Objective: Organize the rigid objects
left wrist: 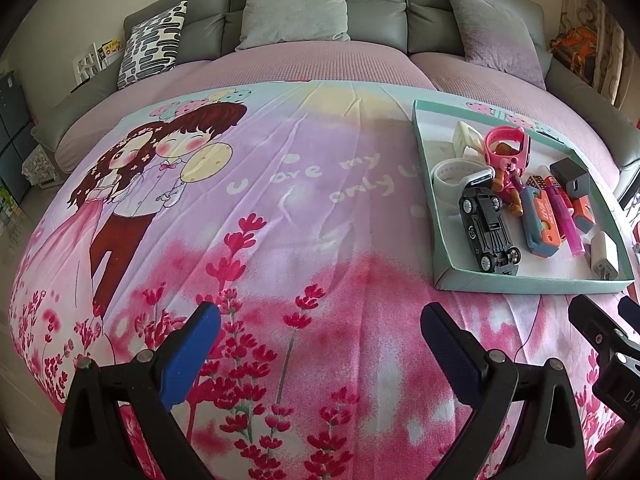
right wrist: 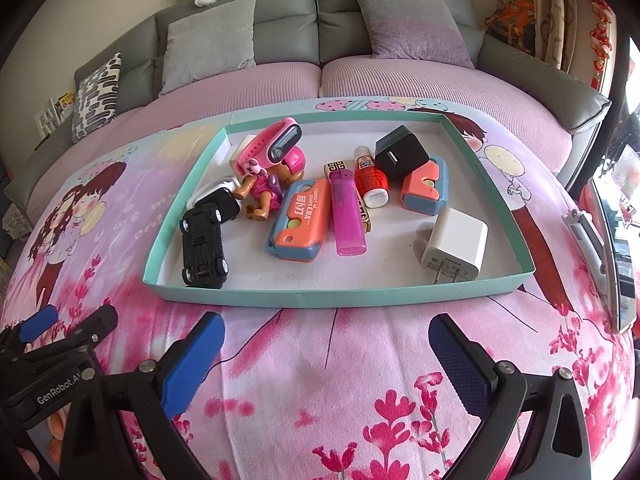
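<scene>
Both grippers sit nearest the lens, low over the printed blanket (right wrist: 320,360). Left gripper (left wrist: 320,336): jaws spread wide, nothing between them, over bare blanket well left of the tray. Right gripper (right wrist: 326,344): jaws also wide and empty, just short of the tray's near wall.

Teal tray (right wrist: 280,294) holds all the task's items, crowded. Left to right in the right wrist view:
- black toy car (right wrist: 202,246), upside down, close to the left wall
- white watch (right wrist: 218,196) behind it, strap partly hidden
- pink watch (right wrist: 276,146) resting over a toy figure (right wrist: 262,190)
- orange-and-blue knife case (right wrist: 300,222)
- pink lighter (right wrist: 347,216), lying flat, with a patterned lighter (right wrist: 334,168) partly under it
- small red bottle (right wrist: 371,178) on its side
- black charger (right wrist: 401,154) leaning on a second orange-and-blue case (right wrist: 426,186)
- white charger (right wrist: 456,244), prongs toward the camera, standing apart

Risks, as judged:
- Soft, rumpled bedding under a light tray; a push on the near wall likely slides or tilts the whole thing.
- Items touch or overlap; closing on one may drag a neighbour, especially the pink watch and figure, or the lighters.
- Lighter and bottle are round and smooth; likely to roll or squirt from the pads.
- Black charger may topple if the case beneath moves.
- Grippers are close together; reaching at once risks a clash.
</scene>
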Demonstrator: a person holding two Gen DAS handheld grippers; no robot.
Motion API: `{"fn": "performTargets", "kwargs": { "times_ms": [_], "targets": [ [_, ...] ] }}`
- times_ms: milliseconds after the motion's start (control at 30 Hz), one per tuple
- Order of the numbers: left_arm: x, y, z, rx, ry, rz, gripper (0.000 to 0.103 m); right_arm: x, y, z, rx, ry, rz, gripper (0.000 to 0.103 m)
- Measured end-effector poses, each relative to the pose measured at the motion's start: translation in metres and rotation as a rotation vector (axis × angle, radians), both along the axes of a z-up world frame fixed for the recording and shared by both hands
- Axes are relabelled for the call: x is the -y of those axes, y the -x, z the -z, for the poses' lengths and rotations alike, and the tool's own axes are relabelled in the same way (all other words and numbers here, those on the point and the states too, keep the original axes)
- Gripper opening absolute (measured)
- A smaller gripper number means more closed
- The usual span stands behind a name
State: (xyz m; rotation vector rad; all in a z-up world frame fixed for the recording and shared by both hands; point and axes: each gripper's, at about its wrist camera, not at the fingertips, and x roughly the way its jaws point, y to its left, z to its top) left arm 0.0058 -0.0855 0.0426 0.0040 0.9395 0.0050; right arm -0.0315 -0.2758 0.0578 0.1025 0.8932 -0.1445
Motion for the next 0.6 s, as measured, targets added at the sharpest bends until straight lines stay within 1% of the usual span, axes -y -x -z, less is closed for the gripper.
{"fn": "performTargets", "kwargs": {
  "times_ms": [300, 467, 600],
  "targets": [
    [0.0026, -0.0003, 0.0003, -0.001, -0.027, -0.005, 0.1, 0.0004, 0.0004, -0.0013, 0.001, -0.009, 0.001, 0.103],
    [0.0043, 0.0019, -0.0011, 0.012, -0.044, -0.01, 0.1, 0.0012, 0.0003, -0.0009, -0.005, -0.012, 0.006, 0.103],
    [0.0046, 0.002, -0.002, 0.015, -0.045, -0.006, 0.1, 0.0019, 0.0004, -0.0011, -0.006, -0.016, 0.009, 0.103]
  ]
}}
